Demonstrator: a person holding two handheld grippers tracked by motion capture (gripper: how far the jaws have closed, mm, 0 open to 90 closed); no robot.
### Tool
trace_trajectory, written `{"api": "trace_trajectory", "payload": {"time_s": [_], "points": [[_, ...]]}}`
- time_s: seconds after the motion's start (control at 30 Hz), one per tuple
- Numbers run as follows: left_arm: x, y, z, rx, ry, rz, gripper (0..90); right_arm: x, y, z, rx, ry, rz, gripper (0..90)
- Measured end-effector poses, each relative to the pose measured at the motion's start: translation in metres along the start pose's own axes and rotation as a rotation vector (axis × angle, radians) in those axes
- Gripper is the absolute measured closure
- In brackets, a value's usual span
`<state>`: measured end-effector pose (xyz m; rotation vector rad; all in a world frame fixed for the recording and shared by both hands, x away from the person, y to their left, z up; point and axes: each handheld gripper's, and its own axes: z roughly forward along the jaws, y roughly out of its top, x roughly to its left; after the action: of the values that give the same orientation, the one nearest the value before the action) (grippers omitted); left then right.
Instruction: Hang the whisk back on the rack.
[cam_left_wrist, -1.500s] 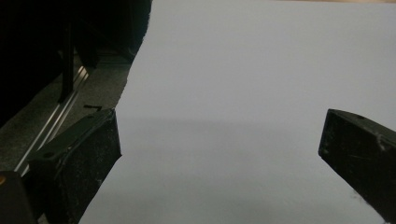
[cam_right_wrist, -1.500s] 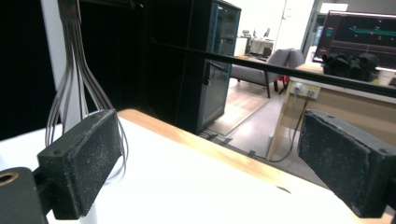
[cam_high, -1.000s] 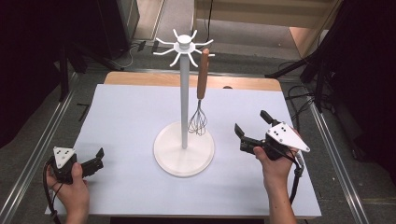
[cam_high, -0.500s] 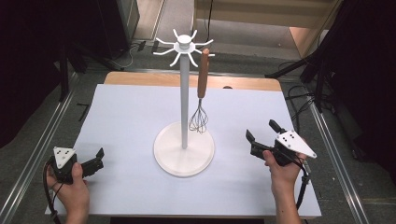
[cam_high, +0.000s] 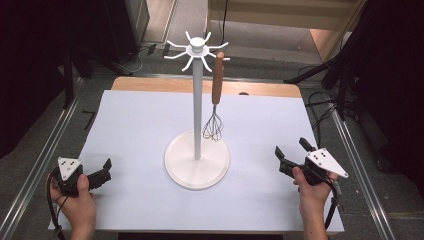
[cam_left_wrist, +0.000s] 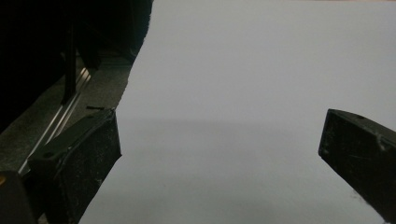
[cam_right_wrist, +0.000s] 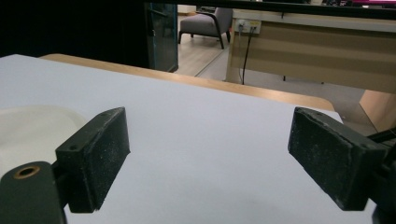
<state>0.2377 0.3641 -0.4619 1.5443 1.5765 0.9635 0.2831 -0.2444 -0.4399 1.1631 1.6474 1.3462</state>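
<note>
Since the earlier frames the right gripper (cam_high: 294, 150) has been drawn back from the stand and lowered toward the near right part of the table (cam_high: 140, 125), its jaws having closed a little yet left wide apart with nothing between them. The left gripper (cam_high: 102, 167) has been kept in place at the near left corner, its jaws likewise spread and empty.

One whisk (cam_high: 215, 102) is seen, hung from a hook of the one white stand (cam_high: 197, 150) at the middle of the table. Its handle is brown wood, its wire head dark metal, and the head hangs just above the round base, beside the post. Two grippers are counted, one in each hand.

In the right gripper view an edge of the stand's base (cam_right_wrist: 28, 126) is caught at the left, with a chair (cam_right_wrist: 205, 23) in the room beyond. In the left gripper view the table's left edge and dark floor are shown.
</note>
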Motion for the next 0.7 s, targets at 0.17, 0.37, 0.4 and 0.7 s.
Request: {"api": "trace_trajectory", "payload": {"time_s": [0.17, 0.37, 0.4, 0.7], "points": [[0.0, 0.0, 0.0, 0.0, 0.0, -0.004, 0.0, -0.007, -0.006, -0.003, 0.014, -0.013, 0.007, 12.9], [0.0, 0.0, 0.0, 0.0, 0.0, -0.004, 0.0, -0.015, -0.016, -0.008, 0.03, -0.031, 0.011, 12.9], [0.0, 0.0, 0.0, 0.0, 0.0, -0.004, 0.0, -0.017, -0.017, -0.009, 0.036, -0.035, 0.012, 12.9], [0.0, 0.0, 0.0, 0.002, 0.0, 0.001, 0.0, -0.029, -0.028, -0.02, 0.043, -0.063, 0.028, 12.7]]}}
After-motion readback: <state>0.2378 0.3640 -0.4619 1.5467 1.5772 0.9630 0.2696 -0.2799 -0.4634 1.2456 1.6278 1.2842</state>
